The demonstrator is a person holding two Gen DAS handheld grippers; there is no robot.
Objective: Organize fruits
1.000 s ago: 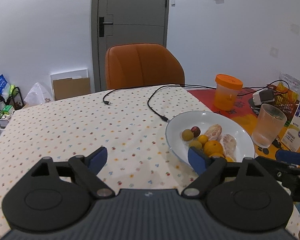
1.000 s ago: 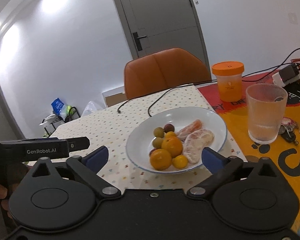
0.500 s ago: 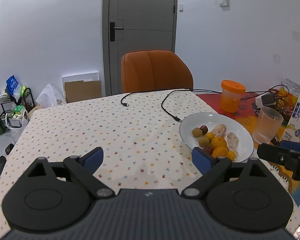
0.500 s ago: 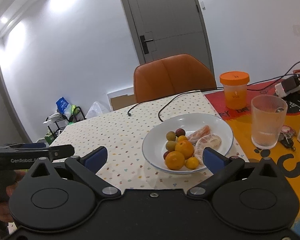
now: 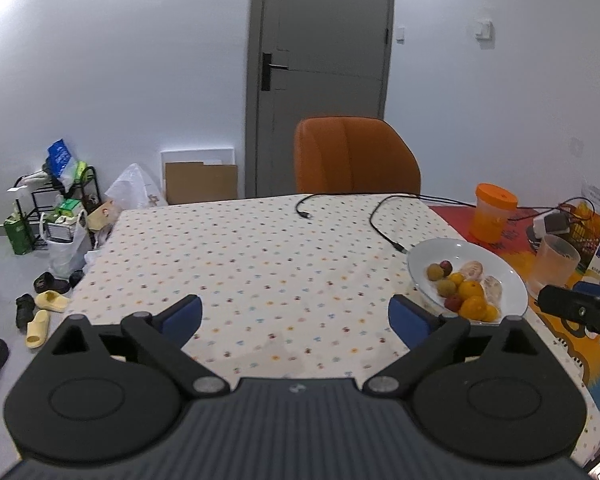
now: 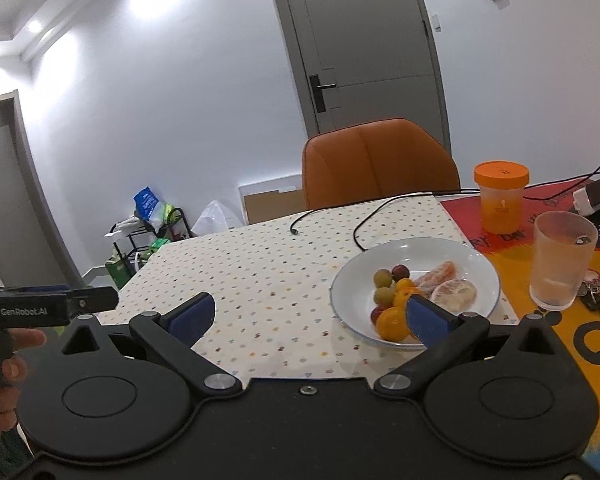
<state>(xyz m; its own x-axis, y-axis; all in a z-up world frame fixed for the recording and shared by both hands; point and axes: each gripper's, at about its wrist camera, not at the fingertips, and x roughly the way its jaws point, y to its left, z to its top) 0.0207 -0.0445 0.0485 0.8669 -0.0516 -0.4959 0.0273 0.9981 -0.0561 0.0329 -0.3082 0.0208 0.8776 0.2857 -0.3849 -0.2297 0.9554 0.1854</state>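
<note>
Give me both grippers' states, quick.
Left gripper: open, holding nothing, above the dotted tablecloth.
Right gripper: open, empty, short of the white fruit plate.

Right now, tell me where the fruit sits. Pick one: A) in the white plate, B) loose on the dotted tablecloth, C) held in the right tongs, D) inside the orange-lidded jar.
A: the oranges, peeled segments and small round fruits all lie in the white plate; both tongs are open and empty.
</note>
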